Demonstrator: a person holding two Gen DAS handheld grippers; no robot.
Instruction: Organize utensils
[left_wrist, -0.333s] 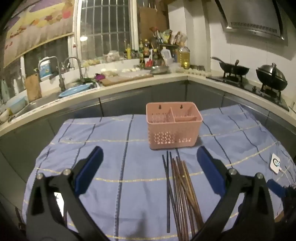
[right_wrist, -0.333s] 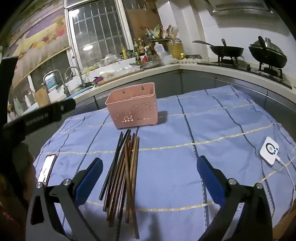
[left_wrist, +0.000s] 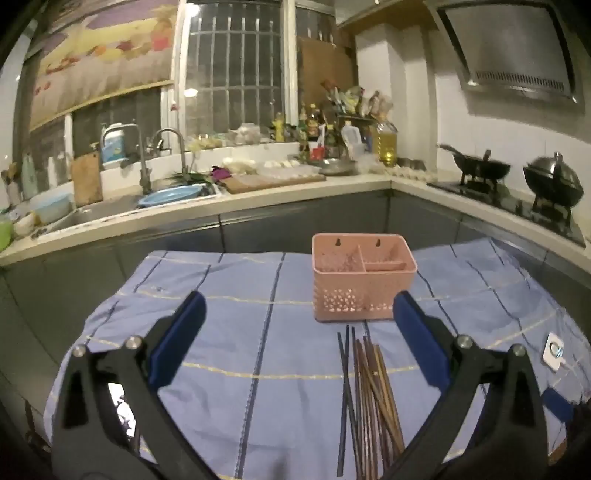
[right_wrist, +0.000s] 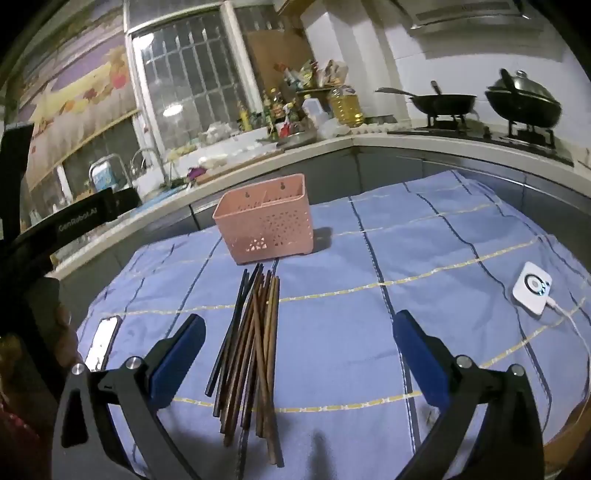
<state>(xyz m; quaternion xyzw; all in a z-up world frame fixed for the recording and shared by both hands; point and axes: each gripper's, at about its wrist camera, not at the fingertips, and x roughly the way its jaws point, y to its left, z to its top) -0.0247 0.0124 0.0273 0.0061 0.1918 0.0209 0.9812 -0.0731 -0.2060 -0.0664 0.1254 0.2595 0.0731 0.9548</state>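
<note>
Covering the table: blue cloth (left_wrist: 229, 332) with dark and gold stripes, spread flat below the kitchen counter.
Caddy: pink caddy (left_wrist: 364, 282) upright on the cloth toward the far edge, perforated front wall, inside split into compartments; nothing shows above its rim.
Left gripper (left_wrist: 299, 338): jaws spread wide, nothing between the blue pads, hanging over the cloth to the left of the chopsticks.
Right gripper (right_wrist: 299, 354): jaws spread wide, nothing held, tilted down over the cloth to the right of the bundle.
Chopsticks (right_wrist: 253, 343): loose bundle lying flat, brown and black, far tips near the caddy's front.
Phone (right_wrist: 101, 341): flat at the cloth's left edge.
White pad (right_wrist: 532, 288): at the right, cabled.
</note>
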